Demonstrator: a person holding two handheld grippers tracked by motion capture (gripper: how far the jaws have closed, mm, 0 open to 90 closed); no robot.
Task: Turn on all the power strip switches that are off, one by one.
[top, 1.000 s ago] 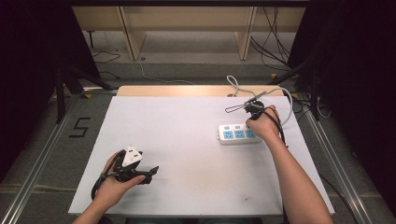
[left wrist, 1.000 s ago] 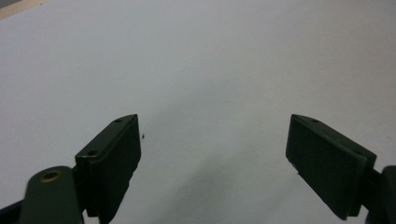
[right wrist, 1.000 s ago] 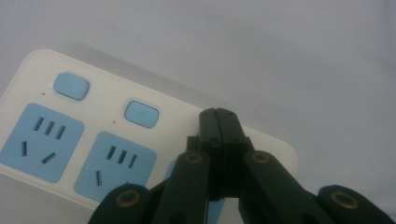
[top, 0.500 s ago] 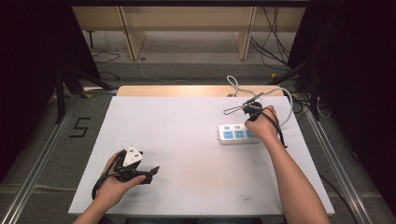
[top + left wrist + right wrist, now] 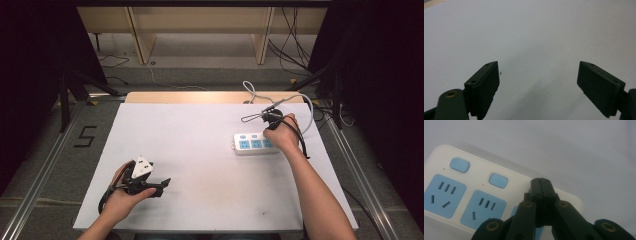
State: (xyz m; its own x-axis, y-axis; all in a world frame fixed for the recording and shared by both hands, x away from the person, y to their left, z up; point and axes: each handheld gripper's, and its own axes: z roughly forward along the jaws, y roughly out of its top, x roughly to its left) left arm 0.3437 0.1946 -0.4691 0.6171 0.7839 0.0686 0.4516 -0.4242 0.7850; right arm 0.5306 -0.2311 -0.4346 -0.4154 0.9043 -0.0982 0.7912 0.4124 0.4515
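The right gripper (image 5: 541, 181) has its two black jaws pressed flat together with nothing between them, their tips resting over the end of a white plastic power strip with pale blue sockets and blue rounded switches (image 5: 469, 192). In the right gripper view the jaws hide the third socket, of which just a blue sliver shows beside the linkage, and the strip's left end is cut off by the frame edge. Whether the tips actually touch the strip or sit just above it cannot be told. In the high view the same gripper (image 5: 267, 120) is mostly covered by the person's right hand (image 5: 283, 134), which also hides the right end of the power strip (image 5: 250, 144); that strip lies near the right edge of the white tabletop (image 5: 200, 150), about midway along it. A grey cable (image 5: 250, 90) loops off the far edge behind the hand; where it joins the strip is hidden.

The left gripper (image 5: 537, 82) holds its jaws wide apart over bare white surface, empty. The high view shows it (image 5: 150, 186) near the front left corner of the tabletop, gripped by the left hand (image 5: 120, 200), with a grey three-cornered plate (image 5: 142, 166) on top. The gripper's own view shows a tiny dark speck (image 5: 501, 73) on the surface beside one jaw.
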